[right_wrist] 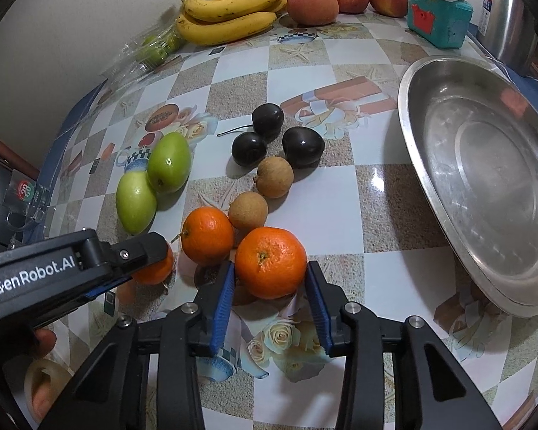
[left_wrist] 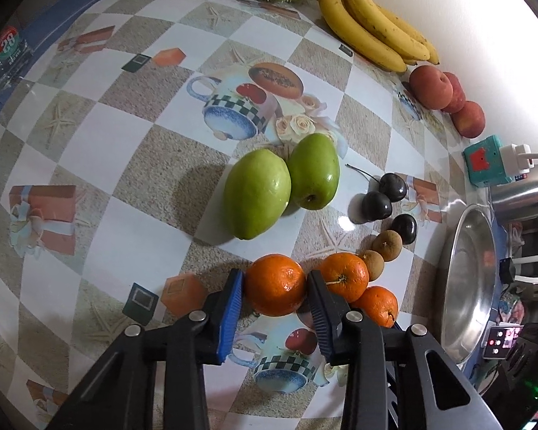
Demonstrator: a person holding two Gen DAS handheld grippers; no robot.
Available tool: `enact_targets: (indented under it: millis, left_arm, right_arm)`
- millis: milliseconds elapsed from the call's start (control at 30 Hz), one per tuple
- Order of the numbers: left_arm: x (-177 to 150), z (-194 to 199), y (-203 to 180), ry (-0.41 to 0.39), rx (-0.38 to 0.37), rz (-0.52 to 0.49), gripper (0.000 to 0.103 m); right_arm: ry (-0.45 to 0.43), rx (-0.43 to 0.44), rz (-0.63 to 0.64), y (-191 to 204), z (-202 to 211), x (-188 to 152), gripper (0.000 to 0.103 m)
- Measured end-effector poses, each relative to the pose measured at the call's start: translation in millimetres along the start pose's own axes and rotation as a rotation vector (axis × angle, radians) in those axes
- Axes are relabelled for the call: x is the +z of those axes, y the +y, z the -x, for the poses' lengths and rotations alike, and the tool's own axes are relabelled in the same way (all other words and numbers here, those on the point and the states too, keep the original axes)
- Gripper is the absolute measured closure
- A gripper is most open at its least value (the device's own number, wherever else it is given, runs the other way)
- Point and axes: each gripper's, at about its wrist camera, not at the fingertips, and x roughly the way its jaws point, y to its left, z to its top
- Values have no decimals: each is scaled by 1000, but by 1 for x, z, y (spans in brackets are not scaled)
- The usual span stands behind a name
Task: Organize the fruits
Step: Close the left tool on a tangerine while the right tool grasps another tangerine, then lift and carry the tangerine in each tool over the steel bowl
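Right wrist view shows each gripper's fingers (right_wrist: 229,286) grasping its own orange (right_wrist: 270,262), probably to carry both to the bowl (right_wrist: 430,165) at right.

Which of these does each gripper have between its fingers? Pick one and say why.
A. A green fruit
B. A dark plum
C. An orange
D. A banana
C: the left gripper has its pads against one orange, and the right gripper has its pads against another orange; the green fruits, bananas and dark fruits lie untouched on the table.
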Motion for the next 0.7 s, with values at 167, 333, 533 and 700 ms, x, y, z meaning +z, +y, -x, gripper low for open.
enact_targets:
  millis: [167, 333, 533, 700]
  left_arm:
    - [2, 4, 0, -20, 15, 7, 64]
    - [5, 14, 0, -58, 31, 12, 64]
    - [8, 29, -2, -104, 28, 15, 64]
    - [15, 39, -6, -132, 34, 27, 64]
  right_arm:
    - [5, 13, -3, 0, 1, -1, 63]
    - [-13, 24, -2, 1, 9, 0, 63]
    - [-41, 34, -23, 0, 24, 4, 63]
    - [-70, 9, -44, 0, 39, 22, 63]
